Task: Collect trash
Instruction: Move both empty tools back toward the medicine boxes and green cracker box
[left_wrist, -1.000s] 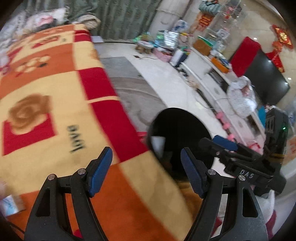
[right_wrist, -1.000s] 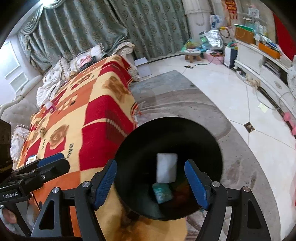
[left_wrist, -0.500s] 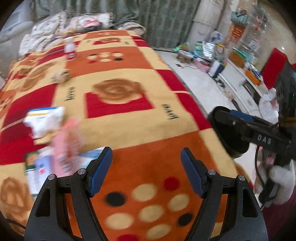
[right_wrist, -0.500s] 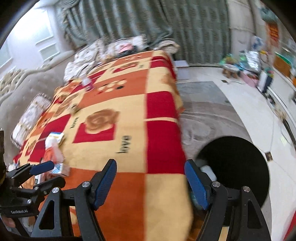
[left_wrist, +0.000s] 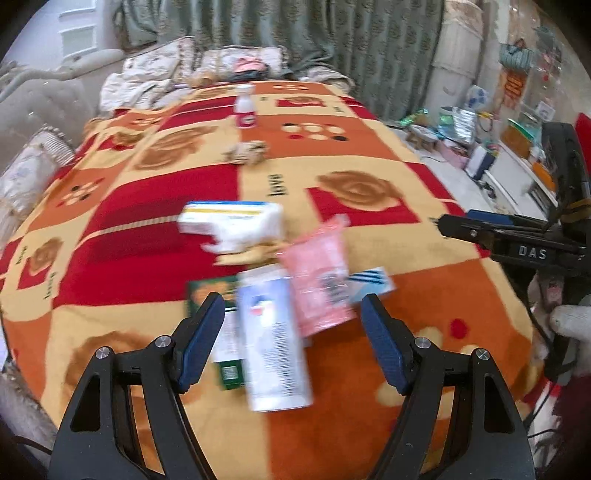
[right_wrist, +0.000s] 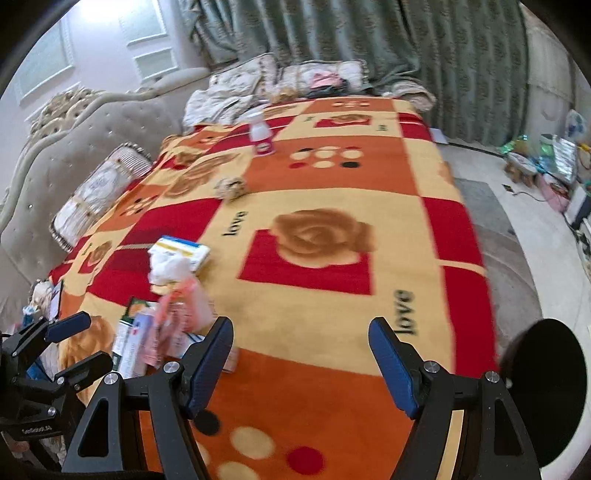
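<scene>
Your left gripper (left_wrist: 291, 332) open and empty over the packet heap (left_wrist: 280, 295) on the blanket (left_wrist: 369, 229), right gripper (right_wrist: 301, 356) open beside it, bin (right_wrist: 543, 391) now swung off right.

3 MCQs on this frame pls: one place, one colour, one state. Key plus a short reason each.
1. Where does the small white bottle stand?
A. on the far part of the blanket
B. inside the bin
C. on the floor rug

2. What colour are the pads on the tongs?
A. green
B. blue
C. white

3. How are the left tongs?
A. shut on the pink packet
B. shut on nothing
C. open, holding nothing

Key:
1 A: the bottle stands upright on the blanket, beyond the crumpled paper.
2 B: the pads are blue.
3 C: the left tongs gape above the pink packet and white box, pads touching neither.
</scene>
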